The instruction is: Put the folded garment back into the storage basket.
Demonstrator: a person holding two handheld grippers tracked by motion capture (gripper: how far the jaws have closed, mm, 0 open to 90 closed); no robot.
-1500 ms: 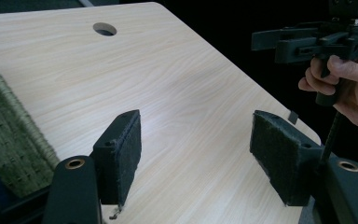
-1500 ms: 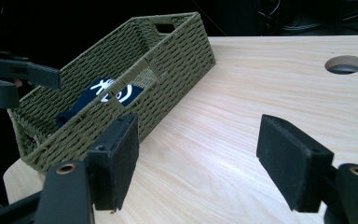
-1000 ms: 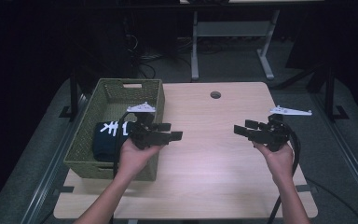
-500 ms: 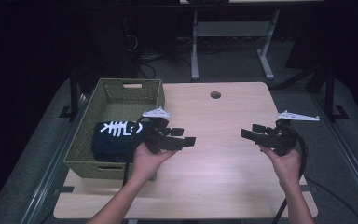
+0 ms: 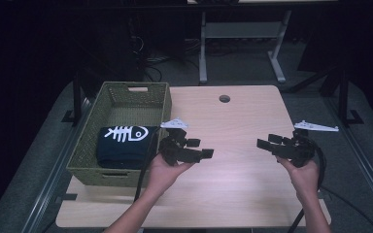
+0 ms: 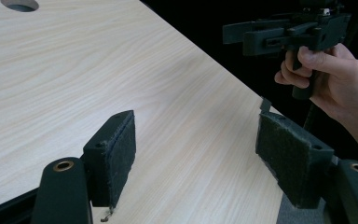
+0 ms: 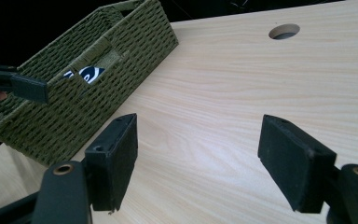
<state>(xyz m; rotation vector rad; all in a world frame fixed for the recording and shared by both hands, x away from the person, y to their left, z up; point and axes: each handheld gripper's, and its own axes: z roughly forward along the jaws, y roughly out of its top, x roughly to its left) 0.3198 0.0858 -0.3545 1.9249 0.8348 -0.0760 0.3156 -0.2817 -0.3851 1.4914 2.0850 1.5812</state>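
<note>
Two tools over one pale wood-grain desk, high view: the left tool and right tool, both black and blocky, each held in a hand, their jaws pointing toward each other across bare desk. Just beside the left tool, on its outer side, stands a rectangular green woven basket with its long axis running away from the person. In its near end lies a dark folded cloth printed with a white fish skeleton, head toward the left tool. A round hole sits in the desk beyond both tools.

Left gripper view: left tool, jaws wide apart, nothing between them; flat rectangular pads faced in coarse dark felt. Smooth desk below; ahead, the right tool gripped in a hand.

Right gripper view: right tool, jaws spread wide, empty; pads of the same matte slab form. Ahead and to its left, the basket of tight ribbed weave, with a slot handle showing a scrap of the cloth's print.
</note>
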